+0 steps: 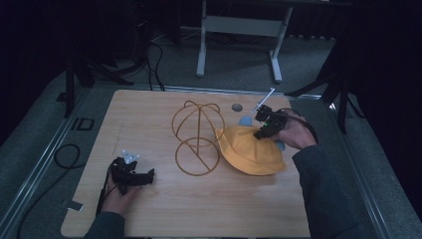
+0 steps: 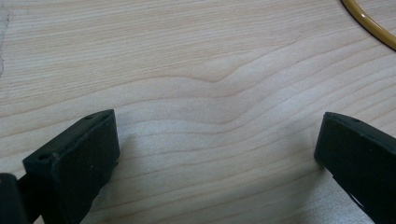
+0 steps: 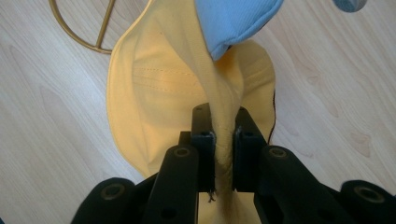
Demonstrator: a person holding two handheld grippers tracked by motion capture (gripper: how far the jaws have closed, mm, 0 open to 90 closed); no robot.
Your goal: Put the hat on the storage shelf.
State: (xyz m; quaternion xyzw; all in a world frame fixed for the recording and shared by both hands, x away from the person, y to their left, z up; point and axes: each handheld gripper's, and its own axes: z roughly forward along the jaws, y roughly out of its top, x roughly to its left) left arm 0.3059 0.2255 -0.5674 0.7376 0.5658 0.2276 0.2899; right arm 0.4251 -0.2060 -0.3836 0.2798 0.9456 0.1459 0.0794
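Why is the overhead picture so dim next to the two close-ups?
High view: dark surroundings, dull table, small soft yellow hat. Right gripper view: bright and even, hat seams sharp, the right tongs near the lens slightly soft. Left gripper view: crisp wood grain, soft shadows beside the open left tongs.

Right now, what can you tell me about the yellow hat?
The yellow hat is soft cloth with stitched seams and a floppy brim. It lies on the wooden table beside the gold wire stand. The right gripper pinches a fold of its brim, lifting that edge. A light blue patch shows on it.
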